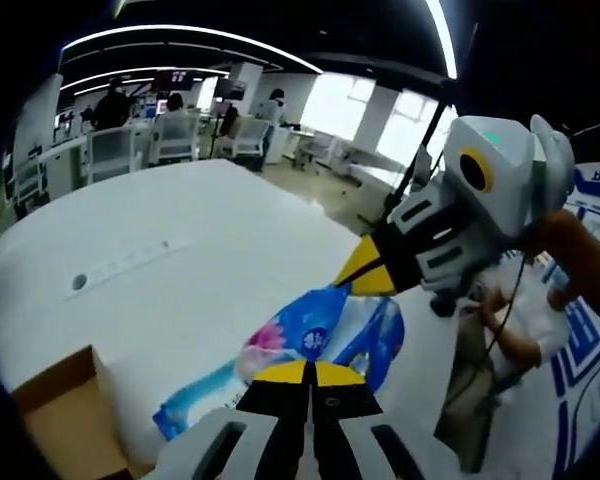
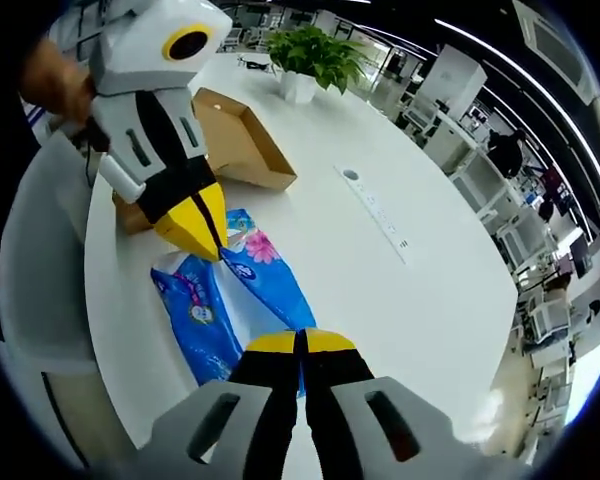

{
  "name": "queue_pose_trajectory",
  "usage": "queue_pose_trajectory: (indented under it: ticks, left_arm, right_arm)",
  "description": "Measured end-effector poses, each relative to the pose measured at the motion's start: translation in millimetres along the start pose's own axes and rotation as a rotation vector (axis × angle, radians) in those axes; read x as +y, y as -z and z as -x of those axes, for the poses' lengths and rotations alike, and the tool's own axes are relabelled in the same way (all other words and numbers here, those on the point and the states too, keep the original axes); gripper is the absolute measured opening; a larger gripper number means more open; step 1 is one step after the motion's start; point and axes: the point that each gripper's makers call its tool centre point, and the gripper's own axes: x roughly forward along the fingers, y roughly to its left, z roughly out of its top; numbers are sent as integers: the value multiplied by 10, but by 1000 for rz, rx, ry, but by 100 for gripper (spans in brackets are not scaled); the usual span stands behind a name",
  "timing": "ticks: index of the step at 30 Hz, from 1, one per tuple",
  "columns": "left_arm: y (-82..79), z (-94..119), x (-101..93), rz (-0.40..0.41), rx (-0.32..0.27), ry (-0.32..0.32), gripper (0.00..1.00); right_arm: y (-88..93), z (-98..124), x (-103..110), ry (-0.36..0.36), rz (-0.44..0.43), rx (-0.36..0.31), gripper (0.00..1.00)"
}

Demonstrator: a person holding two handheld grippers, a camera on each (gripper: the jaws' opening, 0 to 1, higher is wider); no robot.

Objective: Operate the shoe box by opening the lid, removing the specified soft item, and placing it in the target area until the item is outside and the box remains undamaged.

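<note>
Left gripper view: cardboard shoe box (image 1: pixel 65 415) lower left on the white worktop (image 1: pixel 200 240). Blue tissue pack (image 1: pixel 320 335) at centre, outside the box, print unreadable. Left tool (image 1: pixel 307 372) clenched on its near edge; right tool (image 1: pixel 365 272) clenched on its far edge. Right gripper view: potted plant (image 2: pixel 315 55) upper centre

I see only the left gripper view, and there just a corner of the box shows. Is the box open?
Observer: Yes. In the right gripper view the box lies open, and the pack is outside it.
Operator: What stands beyond the box?
Observer: A plant in a white pot.
Operator: And my own grip?
Observer: The left hand-held gripper looks shut on the end of the pack nearer the box.
</note>
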Motion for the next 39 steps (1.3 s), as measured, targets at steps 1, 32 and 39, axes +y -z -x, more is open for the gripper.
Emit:
queue_pose_trajectory:
  ticks: [1, 32, 39]
  left_arm:
    - [1, -29, -7, -3, 3, 4, 0]
    - [118, -890, -158, -56, 113, 106, 0]
    - [220, -1083, -120, -61, 143, 117, 0]
  right_arm:
    - [36, -3, -34, 0, -2, 2, 0]
    - [759, -172, -262, 20, 40, 62, 0]
    - [913, -299, -275, 36, 58, 85, 0]
